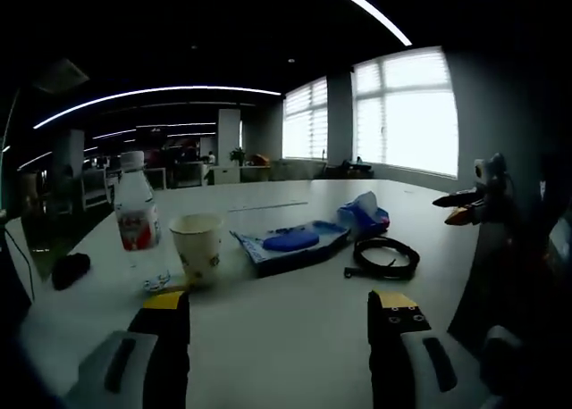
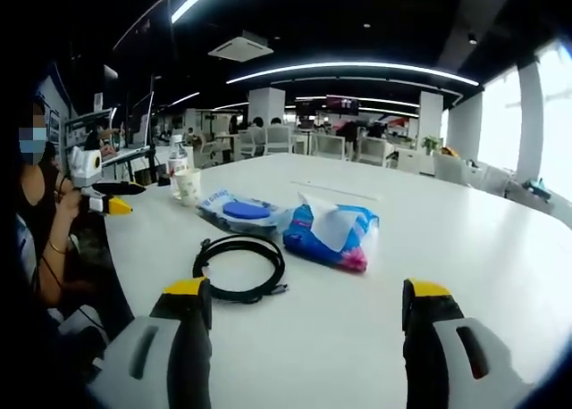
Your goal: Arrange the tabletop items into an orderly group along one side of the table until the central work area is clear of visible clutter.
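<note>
On the white table (image 1: 295, 338) stand a water bottle (image 1: 136, 212) with a red label and a paper cup (image 1: 197, 246). To their right lie a flat blue wipes pack (image 1: 290, 242), a blue tissue pack (image 1: 364, 214) and a coiled black cable (image 1: 384, 257). My left gripper (image 1: 279, 306) is open, low over the table just short of the cup. My right gripper (image 2: 306, 293) is open too, with the cable (image 2: 239, 266) and tissue pack (image 2: 331, 235) just ahead of it. Farther off are the wipes pack (image 2: 243, 212), cup (image 2: 188, 186) and bottle (image 2: 178, 162).
A small black object (image 1: 70, 269) lies near the table's left edge, and a small clear item (image 1: 156, 279) sits by the cup. The right gripper (image 1: 469, 204) shows at the table's right edge. A person (image 2: 40, 221) sits at the table's side. Office desks and chairs stand behind.
</note>
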A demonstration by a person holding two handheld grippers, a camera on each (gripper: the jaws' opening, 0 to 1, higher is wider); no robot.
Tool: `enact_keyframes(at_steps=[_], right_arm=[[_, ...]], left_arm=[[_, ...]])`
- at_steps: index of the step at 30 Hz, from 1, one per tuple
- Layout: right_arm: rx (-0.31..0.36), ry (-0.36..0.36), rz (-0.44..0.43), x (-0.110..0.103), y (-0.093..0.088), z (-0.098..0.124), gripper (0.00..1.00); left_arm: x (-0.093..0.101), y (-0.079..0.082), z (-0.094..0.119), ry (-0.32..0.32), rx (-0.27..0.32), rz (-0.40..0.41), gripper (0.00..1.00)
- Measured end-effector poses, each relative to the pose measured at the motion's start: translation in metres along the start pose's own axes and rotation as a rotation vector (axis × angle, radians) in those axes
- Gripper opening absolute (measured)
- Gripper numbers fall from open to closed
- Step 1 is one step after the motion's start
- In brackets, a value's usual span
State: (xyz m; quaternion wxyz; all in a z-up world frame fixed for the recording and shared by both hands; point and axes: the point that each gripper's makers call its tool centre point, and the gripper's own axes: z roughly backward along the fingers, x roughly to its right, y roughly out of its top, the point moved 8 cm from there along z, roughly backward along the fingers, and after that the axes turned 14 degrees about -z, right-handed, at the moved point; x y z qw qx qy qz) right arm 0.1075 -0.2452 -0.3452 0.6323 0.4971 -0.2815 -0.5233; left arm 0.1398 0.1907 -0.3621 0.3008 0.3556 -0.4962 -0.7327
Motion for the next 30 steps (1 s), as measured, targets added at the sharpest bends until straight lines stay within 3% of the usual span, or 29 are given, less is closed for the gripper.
enact_keyframes(at_steps=[13,30], right_arm=[[0.028,0.0,-0.019,-0.006,-0.002,0.008,0.95],[0.011,-0.024,-0.003,-0.006,-0.003,0.007,0.95]], left_arm=[[0.002,0.001,0.006,-0.004,0.003,-0.004,0.78],[0.004,-0.001,0.012,0.028,-0.028,0.009,0.86]])
